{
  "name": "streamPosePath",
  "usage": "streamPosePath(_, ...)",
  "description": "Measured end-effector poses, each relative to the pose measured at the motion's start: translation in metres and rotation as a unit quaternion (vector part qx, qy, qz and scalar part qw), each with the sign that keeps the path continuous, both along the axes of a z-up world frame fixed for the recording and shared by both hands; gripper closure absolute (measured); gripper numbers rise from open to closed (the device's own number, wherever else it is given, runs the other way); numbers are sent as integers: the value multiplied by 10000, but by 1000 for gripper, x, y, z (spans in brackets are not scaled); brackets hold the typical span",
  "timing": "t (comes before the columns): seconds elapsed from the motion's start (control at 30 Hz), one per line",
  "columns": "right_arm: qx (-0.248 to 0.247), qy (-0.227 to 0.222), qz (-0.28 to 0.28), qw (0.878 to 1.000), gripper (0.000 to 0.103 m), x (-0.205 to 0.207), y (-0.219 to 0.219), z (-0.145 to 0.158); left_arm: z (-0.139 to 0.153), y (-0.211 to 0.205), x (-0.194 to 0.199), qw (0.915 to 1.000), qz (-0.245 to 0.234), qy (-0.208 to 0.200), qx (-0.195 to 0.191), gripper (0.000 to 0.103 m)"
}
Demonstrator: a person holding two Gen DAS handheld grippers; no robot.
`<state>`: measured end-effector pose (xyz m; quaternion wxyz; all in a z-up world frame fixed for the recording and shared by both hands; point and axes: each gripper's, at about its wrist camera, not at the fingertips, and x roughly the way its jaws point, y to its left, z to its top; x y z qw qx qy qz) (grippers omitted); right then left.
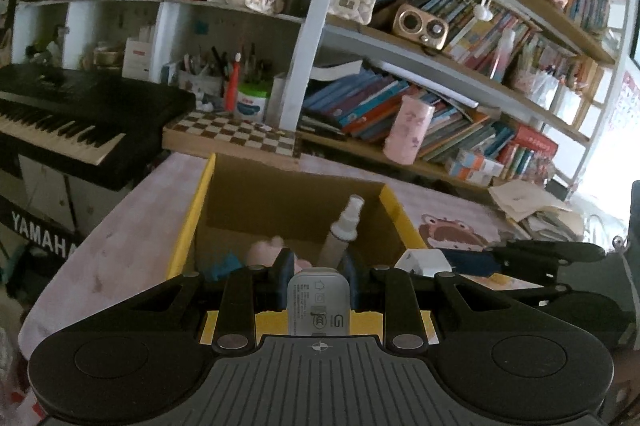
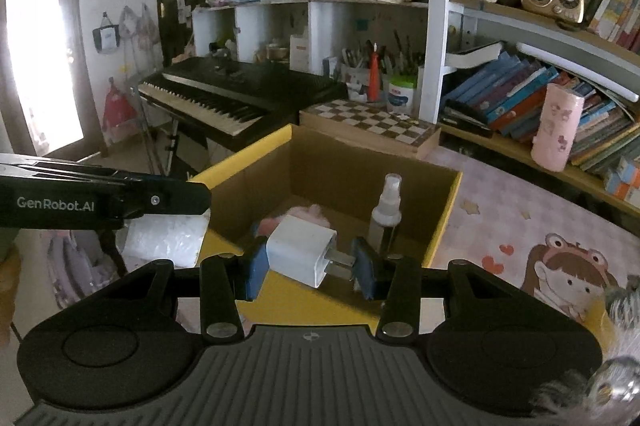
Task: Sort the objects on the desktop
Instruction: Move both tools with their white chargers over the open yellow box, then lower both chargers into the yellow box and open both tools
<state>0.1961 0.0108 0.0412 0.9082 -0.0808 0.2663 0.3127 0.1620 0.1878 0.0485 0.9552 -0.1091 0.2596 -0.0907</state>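
Observation:
An open cardboard box (image 1: pixel 200 194) with yellow rims stands on the pink desk mat; it also shows in the right wrist view (image 2: pixel 444 226). Inside it are a clear spray bottle (image 1: pixel 343 230) (image 2: pixel 385 214), a pink plush (image 1: pixel 264 250) (image 2: pixel 298 214) and a blue item (image 1: pixel 224 264). My left gripper (image 1: pixel 318 272) is shut on a grey-white charger (image 1: pixel 318 302) at the box's near rim. My right gripper (image 2: pixel 310 264) is shut on a white plug adapter (image 2: pixel 302 250), prongs to the right, over the box's near edge; the adapter also shows in the left wrist view (image 1: pixel 424 262).
A chessboard box (image 1: pixel 236 136) lies behind the cardboard box. A pink tumbler (image 1: pixel 410 128) stands by the bookshelf. A black Yamaha keyboard (image 1: pixel 60 114) is at left. Shelves hold books, pen cups and a gold radio (image 1: pixel 420 26). A white tissue pack (image 2: pixel 164 238) lies left.

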Motion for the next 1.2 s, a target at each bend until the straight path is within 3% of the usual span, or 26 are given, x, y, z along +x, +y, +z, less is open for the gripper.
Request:
streamPosePath(0.27,-526,324,246,9978,61,58,13,-17,-7,1,52,9998,75,113,153,78)
streamPosePath(0.6,-1326,446,902,9860,61,107,28,-39,-28,5,100,9971,264,612,362,78)
streamPosePath(1.0,-2567,284,1983,9455,61,122,62,-64,-48,2,127,9905,195,1072,843,78)
streamPosePath(1.2,-2828,223,2175,9339,61,127,72,-71,-53,-3,136,9878,143,1125,1069,76)
